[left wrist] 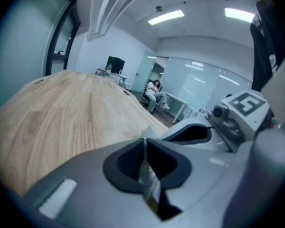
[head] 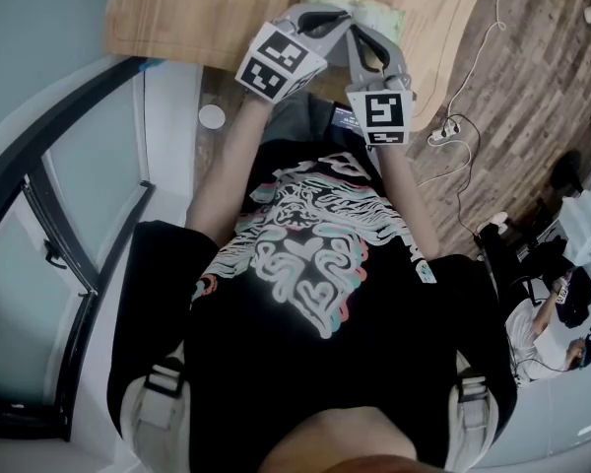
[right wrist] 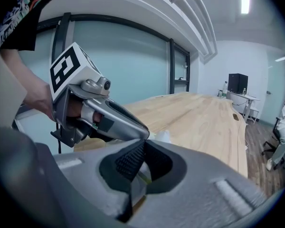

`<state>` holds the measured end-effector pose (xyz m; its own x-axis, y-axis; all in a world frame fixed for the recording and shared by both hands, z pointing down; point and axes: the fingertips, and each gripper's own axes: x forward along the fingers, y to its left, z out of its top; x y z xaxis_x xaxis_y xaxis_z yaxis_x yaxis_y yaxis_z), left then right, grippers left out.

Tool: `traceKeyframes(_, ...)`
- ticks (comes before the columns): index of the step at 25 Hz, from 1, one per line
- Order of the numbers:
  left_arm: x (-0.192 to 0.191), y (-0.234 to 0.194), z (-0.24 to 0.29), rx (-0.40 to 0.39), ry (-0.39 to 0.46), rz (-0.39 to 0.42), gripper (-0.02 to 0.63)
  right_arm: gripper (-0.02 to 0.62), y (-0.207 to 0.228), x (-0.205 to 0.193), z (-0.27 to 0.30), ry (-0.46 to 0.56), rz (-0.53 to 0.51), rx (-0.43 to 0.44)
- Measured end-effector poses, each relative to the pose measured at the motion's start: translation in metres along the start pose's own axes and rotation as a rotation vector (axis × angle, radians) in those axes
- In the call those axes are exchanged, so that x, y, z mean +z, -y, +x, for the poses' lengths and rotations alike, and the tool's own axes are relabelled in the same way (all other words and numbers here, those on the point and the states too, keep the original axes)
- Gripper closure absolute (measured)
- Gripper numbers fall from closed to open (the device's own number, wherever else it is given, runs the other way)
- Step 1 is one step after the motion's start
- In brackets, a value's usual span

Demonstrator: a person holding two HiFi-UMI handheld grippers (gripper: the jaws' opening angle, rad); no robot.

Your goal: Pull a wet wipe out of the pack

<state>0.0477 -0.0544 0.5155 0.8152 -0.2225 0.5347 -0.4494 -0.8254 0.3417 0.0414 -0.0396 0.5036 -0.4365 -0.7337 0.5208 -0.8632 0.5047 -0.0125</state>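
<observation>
The pale green wipe pack (head: 366, 6) lies on the wooden table (head: 197, 13), mostly hidden behind both grippers. My left gripper (head: 322, 20) is shut, and a pale corner of the pack (left wrist: 149, 133) shows right at its fingertips (left wrist: 144, 139). My right gripper (head: 359, 33) is shut too, its tips (right wrist: 145, 140) close beside the left gripper (right wrist: 102, 118) and a white bit of the pack (right wrist: 163, 137). I cannot see whether the right jaws pinch anything. In the left gripper view the right gripper (left wrist: 235, 118) sits at the right.
The table runs long and bare beyond the pack (right wrist: 204, 118). A white disc (head: 212, 116) lies on the floor below the table edge. Cables and a power strip (head: 443, 131) lie on the wood floor at right. A seated person (left wrist: 154, 91) is far off.
</observation>
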Motion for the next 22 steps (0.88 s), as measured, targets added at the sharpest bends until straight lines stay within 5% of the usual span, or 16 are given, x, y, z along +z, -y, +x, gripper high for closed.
traceKeyframes(22,0.007,0.0087,-0.0088,-0.031,0.034,0.015,0.603,0.595,-0.0016,-0.0021,0.0002,0.016,-0.01,-0.01)
